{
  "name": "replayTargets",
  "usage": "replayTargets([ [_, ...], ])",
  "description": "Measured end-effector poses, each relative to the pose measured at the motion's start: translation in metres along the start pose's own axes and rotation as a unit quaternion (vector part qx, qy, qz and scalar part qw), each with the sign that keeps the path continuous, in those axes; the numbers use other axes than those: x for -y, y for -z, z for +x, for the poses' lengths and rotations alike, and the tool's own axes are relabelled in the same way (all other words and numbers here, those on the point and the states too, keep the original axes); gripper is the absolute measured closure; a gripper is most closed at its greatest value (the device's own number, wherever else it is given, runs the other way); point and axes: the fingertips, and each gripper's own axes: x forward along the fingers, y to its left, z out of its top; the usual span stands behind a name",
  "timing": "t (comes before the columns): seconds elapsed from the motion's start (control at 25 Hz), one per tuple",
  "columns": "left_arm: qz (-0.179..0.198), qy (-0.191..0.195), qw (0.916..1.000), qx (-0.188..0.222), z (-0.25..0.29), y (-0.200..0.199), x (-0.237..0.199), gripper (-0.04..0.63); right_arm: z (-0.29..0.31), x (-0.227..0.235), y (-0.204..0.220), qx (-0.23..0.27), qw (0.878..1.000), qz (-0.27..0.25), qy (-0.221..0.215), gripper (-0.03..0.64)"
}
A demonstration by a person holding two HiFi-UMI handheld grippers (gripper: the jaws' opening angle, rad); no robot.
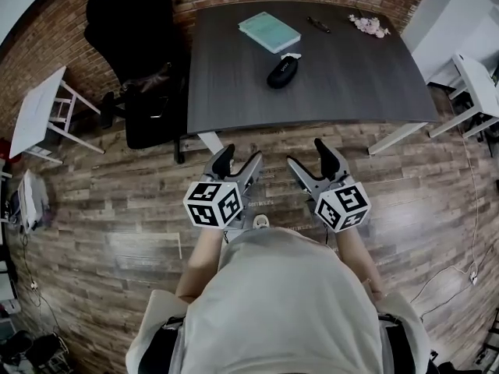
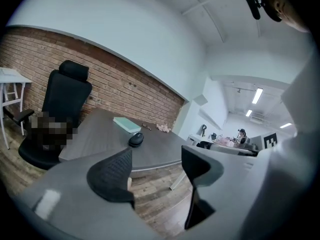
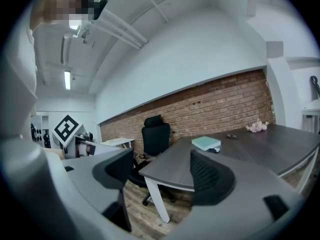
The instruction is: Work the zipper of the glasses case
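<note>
both tools are in front of the person's body, above the wooden floor and before the near edge of the table [image 1: 351, 84]. the left hand-held gripper [image 1: 240, 156] has its jaws wide apart and nothing is between them; through the gap only the floor and the table edge show. the right hand-held gripper [image 1: 306, 154] is also fully spread and it holds nothing.

the glasses case [image 1: 282, 72] lies on the table, well apart from both tools, straight ahead and almost in the middle between them. it sits just on the near side of a teal book [image 1: 269, 31]. its long axis is slanted: the near end points a little to the left, the far end to the right. a small white spot is at the far end; i cannot tell if this is the zipper pull.

i judge the right tool is slightly nearer. the task is not begun: both must first reach forward over the table edge.
</note>
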Motion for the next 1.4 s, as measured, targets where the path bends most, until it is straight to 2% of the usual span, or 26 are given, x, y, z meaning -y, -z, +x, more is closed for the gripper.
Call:
replayTargets([
  [0.32, 0.007, 0.017, 0.9995, -0.024, 0.046, -0.02, -0.036, 0.284, 0.05, 0.029, -0.004, 0.0, 1.0, 0.013, 0.022, 0.275],
  [0.68, 0.004, 0.029, 0.9984, -0.048, 0.11, -0.026, -0.05, 0.284, 0.061, 0.069, 0.014, -0.021, 0.998, 0.04, 0.043, 0.29],
  [1.16, -0.023, 0.023, 0.9957, -0.086, 0.226, -0.027, -0.082, 0.284, 0.129, 0.172, -0.002, -0.034, 0.999, 0.025, 0.029, 0.308],
  [1.4, -0.02, 0.032, 0.9927, -0.114, 0.286, -0.031, -0.094, 0.284, 0.162, 0.211, -0.003, -0.058, 0.998, 0.029, 0.005, 0.314],
])
